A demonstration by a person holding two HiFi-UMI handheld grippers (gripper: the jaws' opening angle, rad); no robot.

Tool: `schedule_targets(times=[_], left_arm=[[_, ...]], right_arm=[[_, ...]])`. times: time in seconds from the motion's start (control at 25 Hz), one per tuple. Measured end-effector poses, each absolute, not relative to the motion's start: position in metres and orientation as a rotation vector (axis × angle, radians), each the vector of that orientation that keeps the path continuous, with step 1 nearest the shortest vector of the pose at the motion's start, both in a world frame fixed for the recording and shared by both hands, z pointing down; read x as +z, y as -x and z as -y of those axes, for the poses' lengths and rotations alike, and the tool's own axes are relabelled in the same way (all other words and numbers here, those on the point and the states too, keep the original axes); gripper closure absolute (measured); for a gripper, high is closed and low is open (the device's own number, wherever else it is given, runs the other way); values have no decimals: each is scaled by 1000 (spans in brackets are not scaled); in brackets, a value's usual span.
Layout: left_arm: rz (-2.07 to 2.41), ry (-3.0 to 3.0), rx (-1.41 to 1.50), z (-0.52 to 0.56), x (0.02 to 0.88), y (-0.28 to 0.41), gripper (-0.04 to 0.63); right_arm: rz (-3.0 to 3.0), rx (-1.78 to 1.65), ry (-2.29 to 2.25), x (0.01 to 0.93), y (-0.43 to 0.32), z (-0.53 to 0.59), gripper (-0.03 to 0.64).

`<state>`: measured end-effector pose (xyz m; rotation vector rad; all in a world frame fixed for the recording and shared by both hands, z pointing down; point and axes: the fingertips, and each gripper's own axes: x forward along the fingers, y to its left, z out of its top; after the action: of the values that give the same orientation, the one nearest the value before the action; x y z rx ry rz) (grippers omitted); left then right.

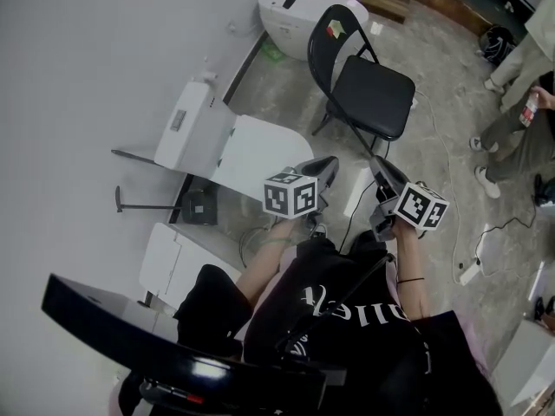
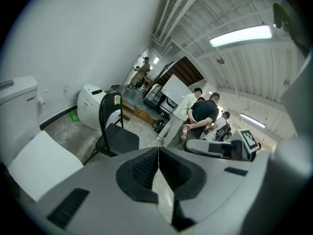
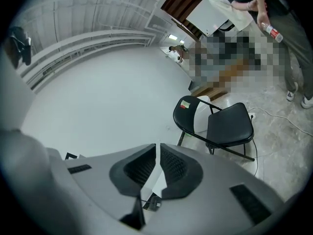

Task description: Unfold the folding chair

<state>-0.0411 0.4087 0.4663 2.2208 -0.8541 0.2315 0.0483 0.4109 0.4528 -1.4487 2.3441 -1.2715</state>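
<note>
The black folding chair point(image 1: 375, 94) stands unfolded on the concrete floor, with its seat down and its back toward the wall. It also shows in the left gripper view point(image 2: 116, 136) and in the right gripper view point(image 3: 230, 124). My left gripper point(image 1: 329, 163) is held in front of the person's body, well short of the chair, jaws together and empty point(image 2: 158, 153). My right gripper point(image 1: 379, 165) hovers beside it, also clear of the chair; its jaws point(image 3: 158, 148) stand nearly touching with nothing between them.
A white rounded appliance point(image 1: 303, 7) sits behind the chair by the wall. White panels and boxes point(image 1: 251, 150) lie along the wall at left. A cable and power strip point(image 1: 469, 271) run over the floor at right, where people point(image 1: 520, 102) stand.
</note>
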Motion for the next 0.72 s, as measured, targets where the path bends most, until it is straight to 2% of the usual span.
schedule_targets(times=[0.36,0.72], left_arm=[[775,-2298,180,-419,434,18,589],[760,-2273,166,-456,426,-33,589]], right_arm=[[-2386,-1197,1491,433,-48,-420,578],[-2429,-1182,1499,425,-86,-463,583]])
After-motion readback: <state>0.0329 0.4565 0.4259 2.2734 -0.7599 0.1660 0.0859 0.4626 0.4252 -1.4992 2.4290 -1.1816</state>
